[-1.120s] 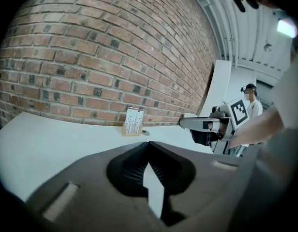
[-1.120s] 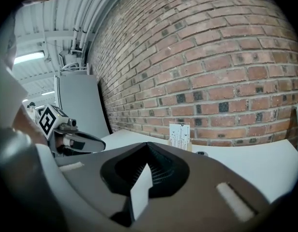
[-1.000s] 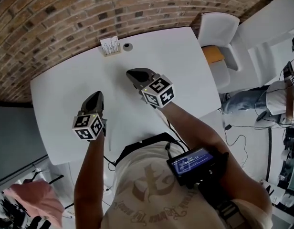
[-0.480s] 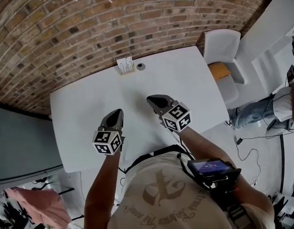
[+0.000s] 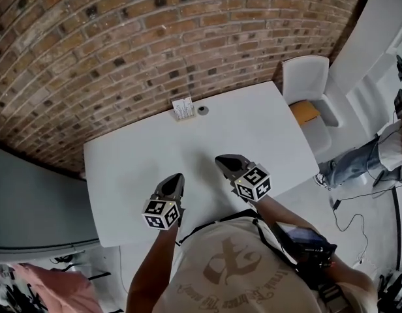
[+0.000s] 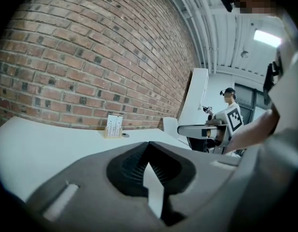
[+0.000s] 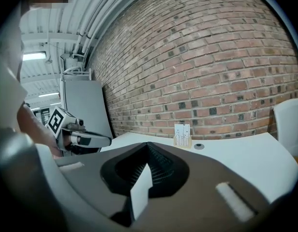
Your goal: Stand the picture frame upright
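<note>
Picture frame (image 5: 183,109) stands upright far ahead of left tongs (image 5: 177,177) and right tongs (image 5: 222,159), both pinched closed, empty; looks done.

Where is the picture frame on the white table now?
In the head view, the picture frame stands at the far edge of the table, by the brick wall, just left of a small round disc.

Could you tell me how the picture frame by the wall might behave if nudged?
The picture frame stands thin and upright on a narrow base, so it probably tips easily. Small, it is probably light and may slide.
</note>
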Demonstrator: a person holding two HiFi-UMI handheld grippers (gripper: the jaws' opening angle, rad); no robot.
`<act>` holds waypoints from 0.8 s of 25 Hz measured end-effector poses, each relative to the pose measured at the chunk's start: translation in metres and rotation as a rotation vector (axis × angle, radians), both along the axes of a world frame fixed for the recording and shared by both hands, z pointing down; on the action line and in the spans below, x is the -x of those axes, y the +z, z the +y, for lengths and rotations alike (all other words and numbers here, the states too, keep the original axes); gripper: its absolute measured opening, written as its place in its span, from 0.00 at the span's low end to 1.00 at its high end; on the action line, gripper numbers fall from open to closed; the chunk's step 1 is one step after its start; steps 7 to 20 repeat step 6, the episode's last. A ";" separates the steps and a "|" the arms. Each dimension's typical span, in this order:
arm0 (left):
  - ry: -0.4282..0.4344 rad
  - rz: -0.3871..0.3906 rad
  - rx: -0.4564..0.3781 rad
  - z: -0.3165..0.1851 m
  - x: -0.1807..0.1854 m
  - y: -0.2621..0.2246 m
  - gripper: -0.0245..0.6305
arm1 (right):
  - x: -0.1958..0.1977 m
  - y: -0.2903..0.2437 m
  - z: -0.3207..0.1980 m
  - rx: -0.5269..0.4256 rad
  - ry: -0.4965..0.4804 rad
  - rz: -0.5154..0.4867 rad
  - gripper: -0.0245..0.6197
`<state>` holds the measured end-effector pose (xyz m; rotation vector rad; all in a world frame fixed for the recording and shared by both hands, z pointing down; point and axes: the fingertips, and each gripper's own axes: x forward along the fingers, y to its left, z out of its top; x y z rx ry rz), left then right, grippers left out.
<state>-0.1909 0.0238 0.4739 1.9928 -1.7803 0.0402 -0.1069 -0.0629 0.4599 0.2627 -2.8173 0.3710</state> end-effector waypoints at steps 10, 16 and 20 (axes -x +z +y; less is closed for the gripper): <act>0.034 -0.001 0.007 0.015 -0.013 0.003 0.04 | -0.005 0.002 0.018 0.026 0.004 -0.001 0.05; 0.034 -0.001 0.007 0.015 -0.013 0.003 0.04 | -0.005 0.002 0.018 0.026 0.004 -0.001 0.05; 0.034 -0.001 0.007 0.015 -0.013 0.003 0.04 | -0.005 0.002 0.018 0.026 0.004 -0.001 0.05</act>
